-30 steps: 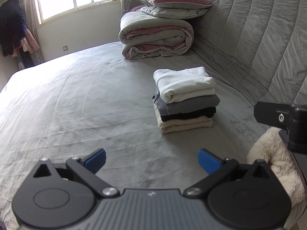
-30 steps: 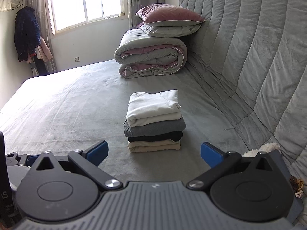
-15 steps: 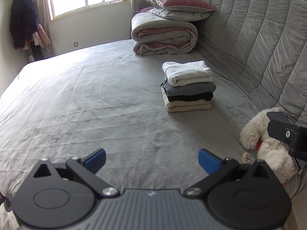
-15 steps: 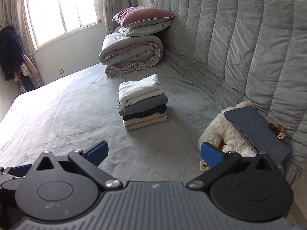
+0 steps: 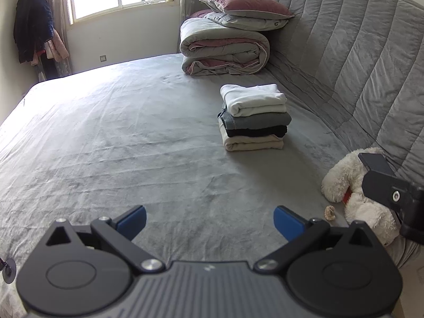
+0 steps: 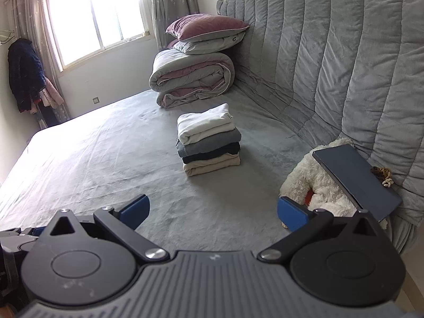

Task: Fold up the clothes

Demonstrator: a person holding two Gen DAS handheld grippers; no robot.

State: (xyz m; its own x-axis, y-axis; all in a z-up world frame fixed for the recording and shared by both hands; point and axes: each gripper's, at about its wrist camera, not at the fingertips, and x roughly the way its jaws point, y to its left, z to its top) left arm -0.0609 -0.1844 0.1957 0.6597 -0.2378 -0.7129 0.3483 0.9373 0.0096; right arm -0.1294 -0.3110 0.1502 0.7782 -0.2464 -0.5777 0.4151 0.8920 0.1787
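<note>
Left hand-held gripper (image 5: 209, 218) and right hand-held gripper (image 6: 213, 210), both spread wide and empty, hover above the bed (image 5: 119, 137); folded stack (image 5: 254, 118) sits near its headboard edge, apparently finished.

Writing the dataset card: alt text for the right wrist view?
Open right gripper, empty, above a grey bed facing a stack of four folded garments. A white plush toy under a dark tablet sits right; rolled duvet and pillows behind.
</note>
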